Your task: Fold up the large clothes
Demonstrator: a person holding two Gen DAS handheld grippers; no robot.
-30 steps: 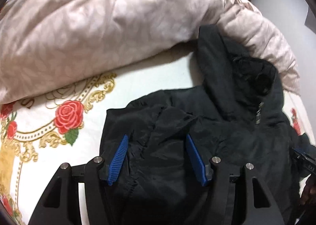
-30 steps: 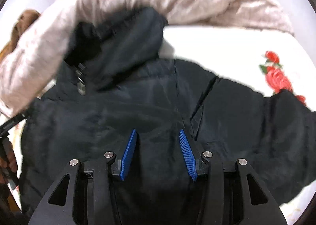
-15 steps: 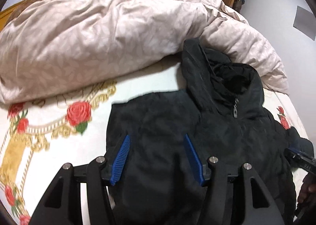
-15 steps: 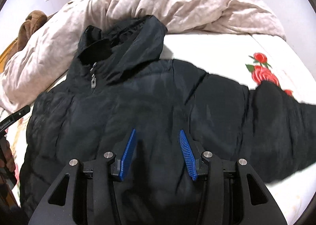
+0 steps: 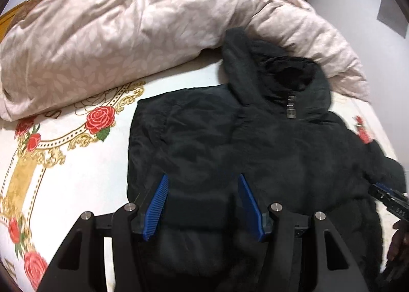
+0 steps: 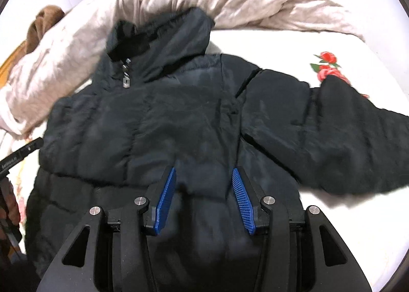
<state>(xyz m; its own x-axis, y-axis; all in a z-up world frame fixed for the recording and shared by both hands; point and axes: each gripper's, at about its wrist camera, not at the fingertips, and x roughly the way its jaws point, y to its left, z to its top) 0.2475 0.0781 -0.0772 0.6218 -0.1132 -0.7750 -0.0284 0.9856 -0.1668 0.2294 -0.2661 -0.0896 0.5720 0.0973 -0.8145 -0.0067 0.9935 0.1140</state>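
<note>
Black puffer jacket (image 6: 179, 118) lies front-up on the bed (image 5: 76, 176) (hood against the duvet (image 5: 127, 36)); both grippers' jaws apart, seemingly gripping nothing

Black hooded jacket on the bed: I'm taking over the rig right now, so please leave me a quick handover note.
Left tongs: jaws part-way apart over the black hooded puffer jacket near its hem; grip unclear.
Right tongs: the same.
Jacket lies zipped, front up, on the floral bedsheet, hood toward the beige duvet, one sleeve spread out.
Done: spread flat.
Left: fold sleeves in, then the body.
</note>
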